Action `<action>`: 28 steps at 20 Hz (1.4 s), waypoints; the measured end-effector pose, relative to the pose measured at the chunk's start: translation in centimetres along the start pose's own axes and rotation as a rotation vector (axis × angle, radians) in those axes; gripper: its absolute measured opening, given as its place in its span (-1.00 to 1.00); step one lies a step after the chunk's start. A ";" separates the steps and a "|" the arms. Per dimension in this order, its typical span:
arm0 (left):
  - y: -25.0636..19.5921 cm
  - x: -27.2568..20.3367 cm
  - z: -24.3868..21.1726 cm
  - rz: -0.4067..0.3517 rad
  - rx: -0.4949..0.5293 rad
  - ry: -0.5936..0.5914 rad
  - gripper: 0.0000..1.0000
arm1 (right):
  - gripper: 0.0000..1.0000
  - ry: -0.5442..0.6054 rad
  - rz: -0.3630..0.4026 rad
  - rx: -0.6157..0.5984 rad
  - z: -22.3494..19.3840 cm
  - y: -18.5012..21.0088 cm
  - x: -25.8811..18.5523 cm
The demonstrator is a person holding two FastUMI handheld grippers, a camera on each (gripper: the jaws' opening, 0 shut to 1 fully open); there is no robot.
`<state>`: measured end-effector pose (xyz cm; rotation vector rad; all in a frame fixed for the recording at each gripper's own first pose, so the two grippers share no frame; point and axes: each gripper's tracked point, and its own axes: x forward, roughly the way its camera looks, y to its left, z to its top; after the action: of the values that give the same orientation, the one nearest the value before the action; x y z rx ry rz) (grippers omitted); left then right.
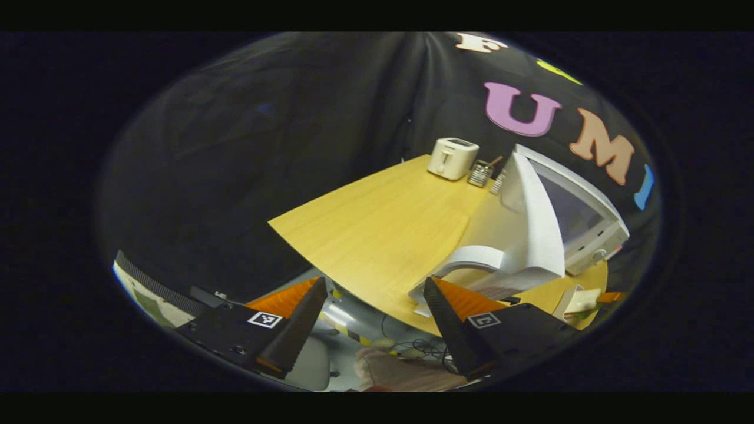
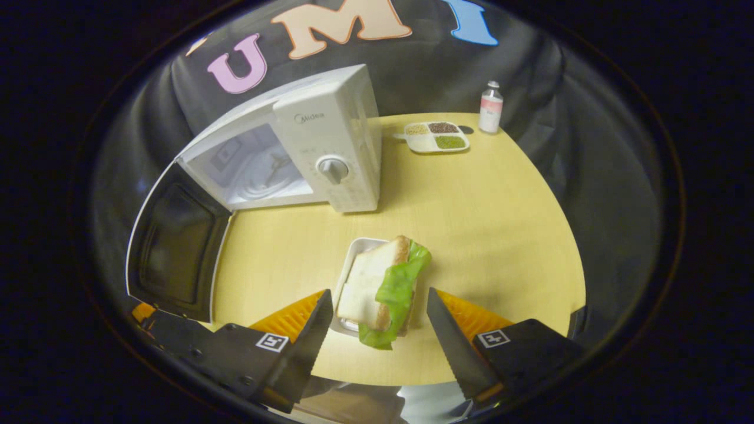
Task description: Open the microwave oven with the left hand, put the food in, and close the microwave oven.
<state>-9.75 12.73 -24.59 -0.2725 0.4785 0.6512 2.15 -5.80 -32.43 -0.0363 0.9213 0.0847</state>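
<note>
1. In the right gripper view the microwave (image 2: 330, 147) stands on the yellow table (image 2: 489, 235), at about 11 o'clock from the middle.
2. Its door (image 2: 171, 247) is swung wide open, out at 9 o'clock. You can see the white inside of the oven with the round plate in it.
3. The sandwich (image 2: 383, 285) has white bread and a green leaf. It lies in a small white tray (image 2: 356, 250) on the table, at about 6 o'clock, in front of the microwave and apart from it.
4. The right gripper (image 2: 380, 330) has its jaws wide apart. One finger is on each side of the near end of the sandwich. I cannot tell if they touch it.
5. A white dish with three kinds of grain (image 2: 437, 136) sits at 1 o'clock, and a little bottle (image 2: 490, 107) stands just beside it.
6. In the left gripper view the left gripper (image 1: 374, 321) has its jaws wide apart too, and they hold nothing.
7. The open microwave door (image 1: 533, 224) is at 3 o'clock, near the right finger.
8. A white toaster (image 1: 452, 158) stands at 1 o'clock on the far side of the table (image 1: 377, 235), with a small metal rack (image 1: 480, 174) just beside it.
</note>
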 end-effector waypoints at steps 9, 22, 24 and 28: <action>0.0 -6.5 7.4 0.180 0.013 -0.379 0.94 | 0.86 0.098 0.014 0.056 -1.5 -0.9 2.5; -7.9 -9.6 3.3 0.112 -0.001 -0.332 0.94 | 0.54 0.238 0.139 0.134 -2.6 0.0 5.6; -8.5 -9.7 2.5 0.109 0.000 -0.317 0.94 | 0.35 0.245 0.152 0.179 -2.4 0.4 5.6; -9.7 -9.9 2.0 0.097 0.018 -0.313 0.94 | -0.03 0.266 0.176 0.220 -2.7 0.8 5.4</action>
<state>-9.80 1.02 -16.94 -0.1275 0.1979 0.7686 3.23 -4.91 -38.38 0.2430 1.1937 0.1441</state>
